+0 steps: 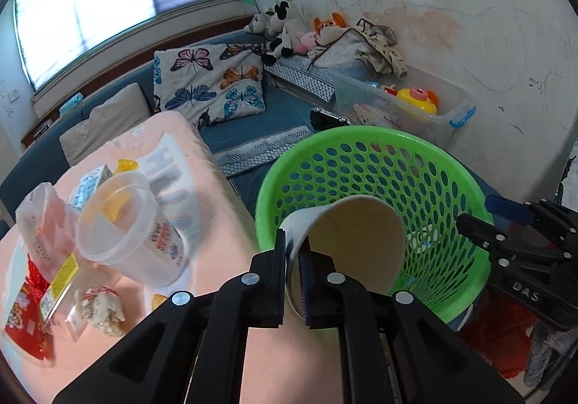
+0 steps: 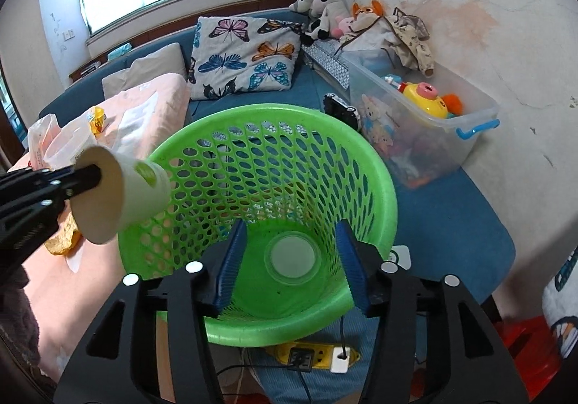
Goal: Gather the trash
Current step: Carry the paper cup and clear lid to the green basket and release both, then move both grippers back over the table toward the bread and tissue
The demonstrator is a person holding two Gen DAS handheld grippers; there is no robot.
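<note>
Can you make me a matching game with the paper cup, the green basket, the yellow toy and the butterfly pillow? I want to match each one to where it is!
Things:
1. paper cup
2. green basket
3. yellow toy
4. butterfly pillow

Places:
A. in the clear box
B. leaning at the back of the blue sofa
C. pinched in the left tongs
D. under the open right tongs

Pairs: 1-C, 2-D, 3-A, 4-B

A white paper cup (image 1: 346,241) lies tipped on its side at the rim of a green perforated basket (image 2: 274,158), clamped by its rim. The basket stands upright, a clear lid (image 2: 292,257) at its bottom.
</note>
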